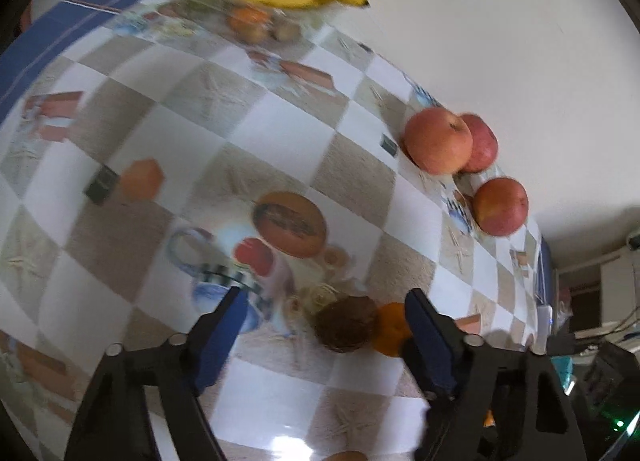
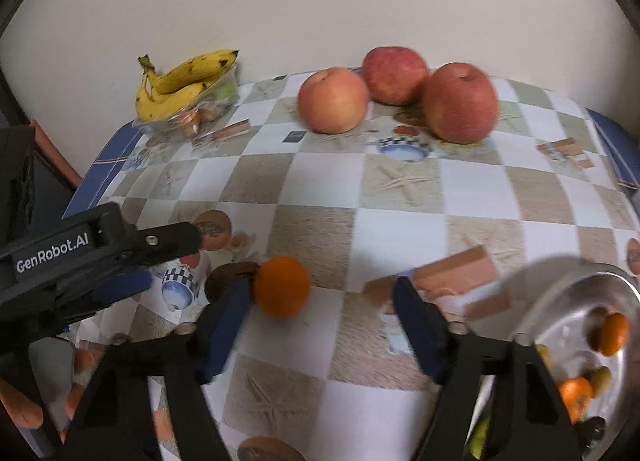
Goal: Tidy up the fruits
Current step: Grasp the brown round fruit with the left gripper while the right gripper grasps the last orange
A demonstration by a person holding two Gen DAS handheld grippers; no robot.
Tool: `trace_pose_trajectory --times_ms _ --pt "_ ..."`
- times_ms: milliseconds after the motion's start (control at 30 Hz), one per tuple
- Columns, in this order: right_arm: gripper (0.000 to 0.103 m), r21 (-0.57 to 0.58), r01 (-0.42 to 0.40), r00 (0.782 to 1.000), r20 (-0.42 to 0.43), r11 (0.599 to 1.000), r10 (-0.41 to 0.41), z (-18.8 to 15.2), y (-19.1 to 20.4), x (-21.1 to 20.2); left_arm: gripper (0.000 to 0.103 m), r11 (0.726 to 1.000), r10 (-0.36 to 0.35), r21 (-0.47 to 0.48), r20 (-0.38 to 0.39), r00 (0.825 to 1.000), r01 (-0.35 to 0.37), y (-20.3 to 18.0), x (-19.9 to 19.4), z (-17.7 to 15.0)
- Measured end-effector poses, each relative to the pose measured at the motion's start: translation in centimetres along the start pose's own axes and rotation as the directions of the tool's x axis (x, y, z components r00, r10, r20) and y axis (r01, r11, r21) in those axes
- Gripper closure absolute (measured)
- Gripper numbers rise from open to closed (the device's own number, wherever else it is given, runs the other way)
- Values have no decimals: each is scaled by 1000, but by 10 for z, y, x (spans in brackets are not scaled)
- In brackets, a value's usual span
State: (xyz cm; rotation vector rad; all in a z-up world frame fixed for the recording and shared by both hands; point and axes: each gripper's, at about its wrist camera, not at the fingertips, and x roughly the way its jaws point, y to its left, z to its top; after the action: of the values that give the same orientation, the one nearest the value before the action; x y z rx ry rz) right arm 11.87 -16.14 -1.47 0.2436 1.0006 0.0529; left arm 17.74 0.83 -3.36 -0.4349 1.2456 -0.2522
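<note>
- My left fingers [image 1: 324,313] are spread, nothing pinched. A brown fruit [image 1: 346,323] lies on the surface [image 1: 280,117] between their tips, touching neither pad as far as I can tell.
- An orange [image 1: 390,327] sits just beside the brown fruit, partly hidden behind my left hand's right finger.
- My right fingers [image 2: 320,301] are also spread and empty, only bare checkered cloth between them.
- In the right view the same orange [image 2: 282,287] lies just beyond the left fingertip, outside the gap; the brown fruit [image 2: 226,279] is partly hidden behind that finger.
- My left gripper body reaches in from the left edge of the right view.
- A metal bowl [image 2: 560,293] stands at lower right, with small oranges and other small fruit inside; blurred.
- Three apples [image 2: 400,97] are grouped at the far edge near the wall.
- A bunch of bananas [image 2: 184,81] rests on a clear container at the far left corner.
</note>
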Motion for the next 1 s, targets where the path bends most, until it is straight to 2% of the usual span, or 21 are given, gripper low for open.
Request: trace_pose_trajectory --times_ms 133,267,333,400,533,633,667,733,1000 --pt "41 -20 -10 1000 -25 1000 10 0 9 16 38 1000 -11 16 -35 999 12 -8 11 -5" --pt "57 -33 -38 999 -29 999 37 -3 14 23 54 999 -50 -4 -59 997 50 -8 18 -9" --pt "63 -44 -44 999 -30 998 43 -3 17 23 55 999 -48 -5 -54 997 48 -8 17 -10" --pt "66 -56 -45 999 -28 997 44 -4 20 22 66 1000 -20 2 -35 999 20 -9 15 -10" --pt "67 -71 -17 1000 -27 997 15 -5 21 20 66 999 -33 -22 -38 999 32 -2 13 -11" --pt "67 -47 7 999 -37 999 -9 -5 15 17 66 999 29 24 -14 999 -29 -6 7 -12" --pt "67 -45 22 999 -39 999 -23 -6 13 15 66 997 65 51 2 998 -65 -9 5 -14" --pt "67 -53 63 997 -48 997 -66 -8 11 10 66 993 92 70 13 996 -92 -11 1 -17" --pt "67 -46 102 994 -27 994 -103 -15 8 -32 66 988 90 118 47 995 -95 -26 -25 -39"
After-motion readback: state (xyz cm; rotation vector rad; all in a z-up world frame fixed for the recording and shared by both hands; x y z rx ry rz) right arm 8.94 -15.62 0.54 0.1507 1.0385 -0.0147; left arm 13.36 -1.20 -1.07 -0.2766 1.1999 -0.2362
